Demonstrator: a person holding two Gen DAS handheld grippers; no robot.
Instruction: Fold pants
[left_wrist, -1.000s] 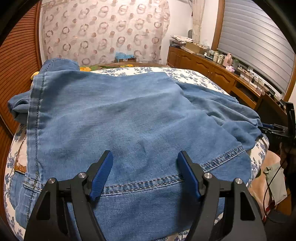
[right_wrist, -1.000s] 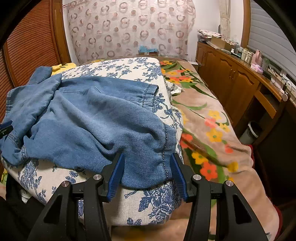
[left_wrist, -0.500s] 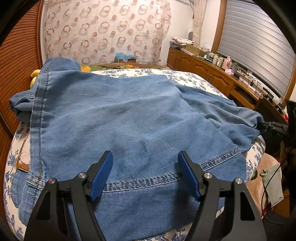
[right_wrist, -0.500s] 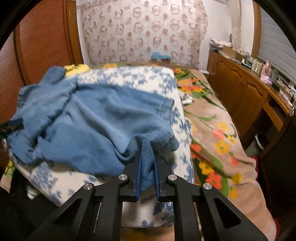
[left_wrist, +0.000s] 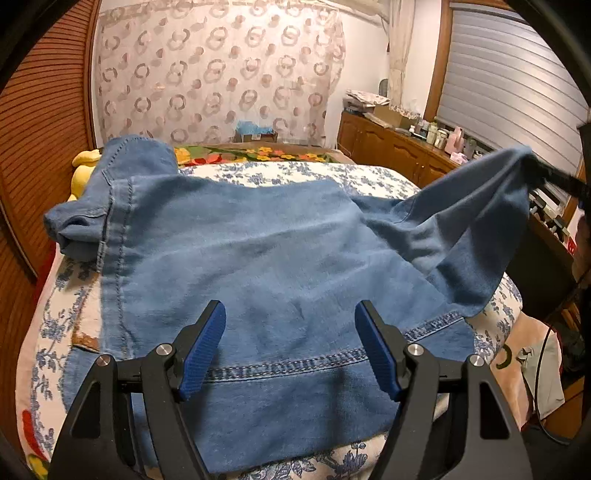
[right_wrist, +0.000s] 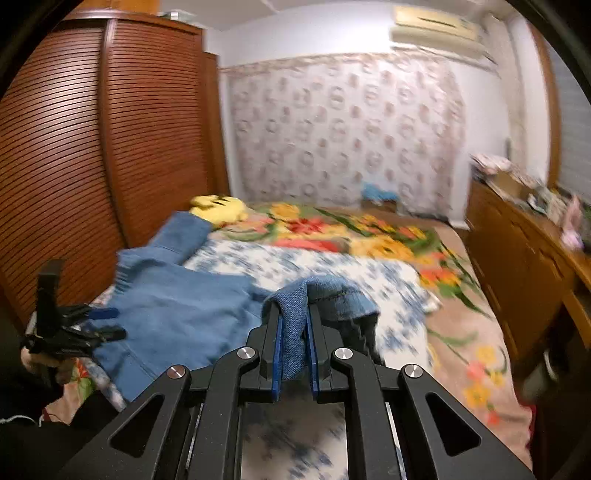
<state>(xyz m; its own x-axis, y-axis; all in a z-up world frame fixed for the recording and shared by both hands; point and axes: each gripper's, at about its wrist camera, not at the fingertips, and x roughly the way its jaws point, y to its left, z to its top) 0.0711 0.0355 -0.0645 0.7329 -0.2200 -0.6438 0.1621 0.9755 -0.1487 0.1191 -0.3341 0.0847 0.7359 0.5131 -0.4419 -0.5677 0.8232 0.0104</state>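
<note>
Blue denim pants (left_wrist: 277, 251) lie spread over a blue-flowered bed cover (left_wrist: 280, 177). My left gripper (left_wrist: 291, 332) hovers open just above the stitched hem at the near edge, with only flat cloth under its blue pads (left_wrist: 203, 347). My right gripper (right_wrist: 294, 314) is shut on a bunched fold of the pants (right_wrist: 177, 314) and holds it up off the bed. In the left wrist view that raised corner (left_wrist: 509, 173) hangs stretched from the right gripper (left_wrist: 554, 179) at the far right. The left gripper (right_wrist: 110, 324) shows at the left of the right wrist view.
A slatted wooden wardrobe (right_wrist: 92, 147) stands along the left of the bed. A wooden dresser (left_wrist: 399, 155) with bottles and boxes runs along the right. A flowered blanket (right_wrist: 369, 236) and a yellow plush toy (right_wrist: 218, 206) lie beyond the pants. A patterned curtain (left_wrist: 221, 81) hangs behind.
My right gripper closed on the edge of the pants and rose, lifting that corner off the bed. My left gripper stayed open and rose slightly over the hem.
</note>
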